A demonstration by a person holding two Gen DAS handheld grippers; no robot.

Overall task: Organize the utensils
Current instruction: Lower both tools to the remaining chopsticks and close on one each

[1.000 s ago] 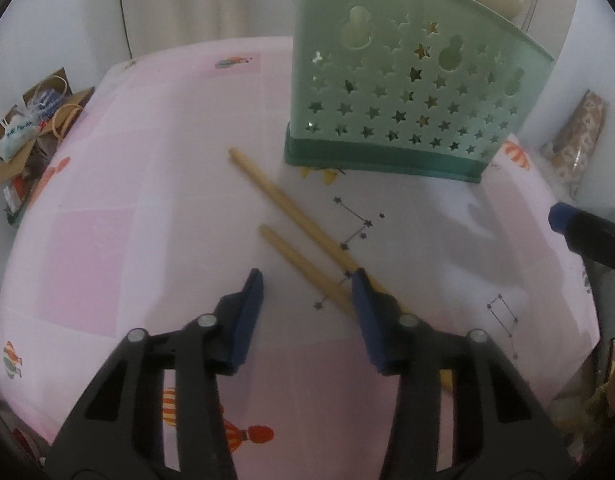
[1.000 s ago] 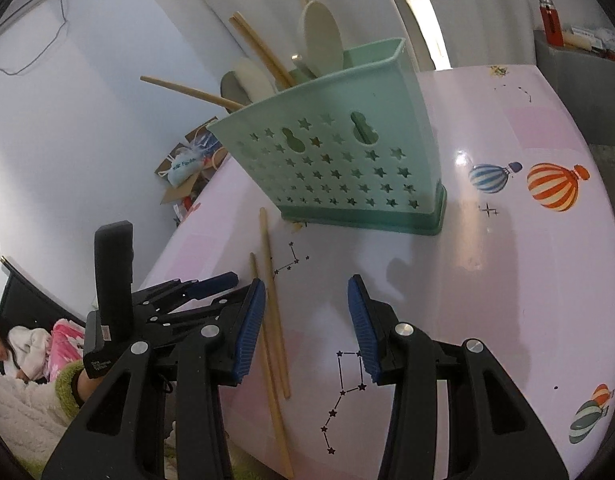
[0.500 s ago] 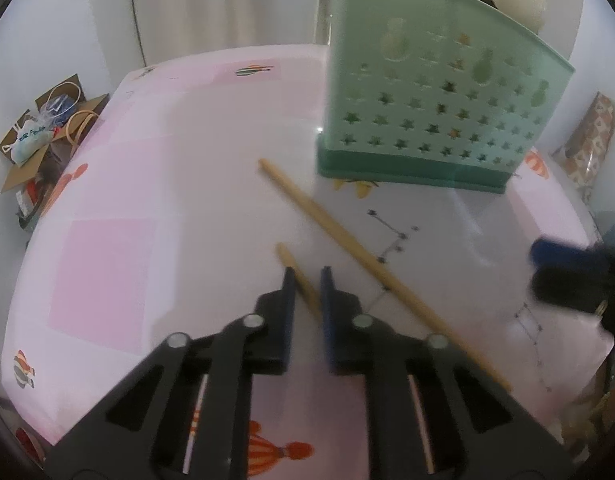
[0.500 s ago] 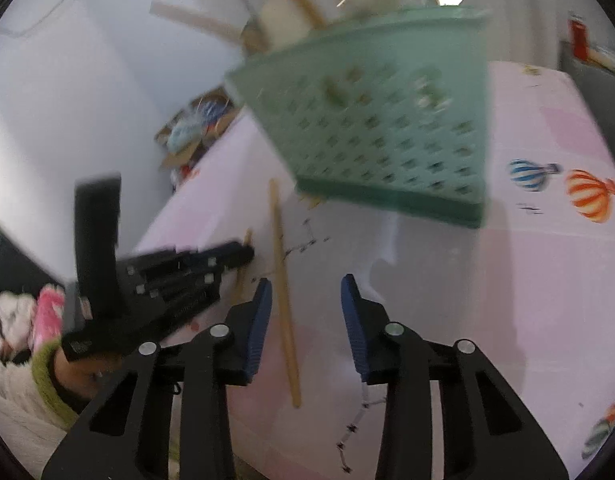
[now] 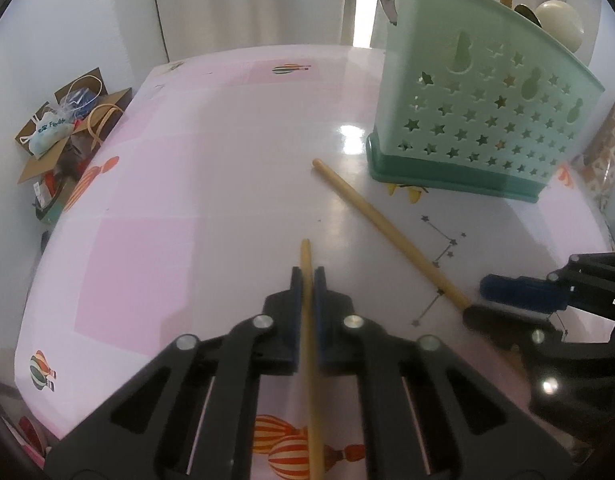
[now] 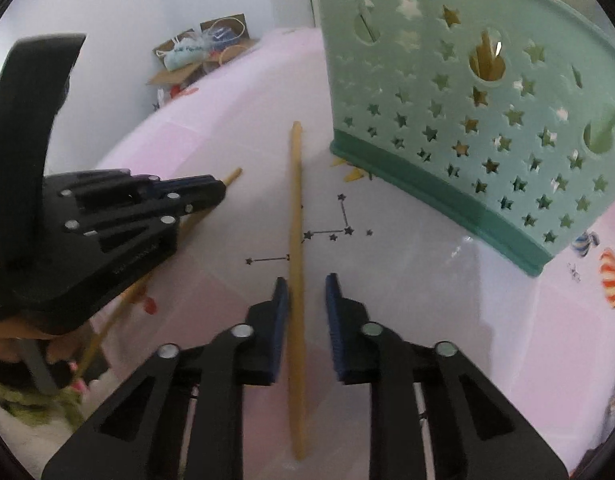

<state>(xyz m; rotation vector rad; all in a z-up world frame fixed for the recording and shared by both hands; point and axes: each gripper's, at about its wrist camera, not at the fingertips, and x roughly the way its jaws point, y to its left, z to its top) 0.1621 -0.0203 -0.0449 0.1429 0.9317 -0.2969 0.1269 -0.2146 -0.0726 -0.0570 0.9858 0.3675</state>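
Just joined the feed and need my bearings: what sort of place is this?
Likely a room in a home, not a lab: a table under a pink balloon-print cover, a green utensil caddy with loose chopsticks beside it, and a cluttered cardboard box by the wall.

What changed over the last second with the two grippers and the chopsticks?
The left gripper closed onto the shorter-looking chopstick. The right gripper swung over the other chopstick, which now lies between its fingers; they have been closing, with a gap left. The green utensil basket stayed put.

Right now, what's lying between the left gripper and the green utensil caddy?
Only the second chopstick crosses that stretch, lying diagonally on the tablecloth; the left wrist view shows it. The left gripper pinches the other chopstick, short of the caddy.
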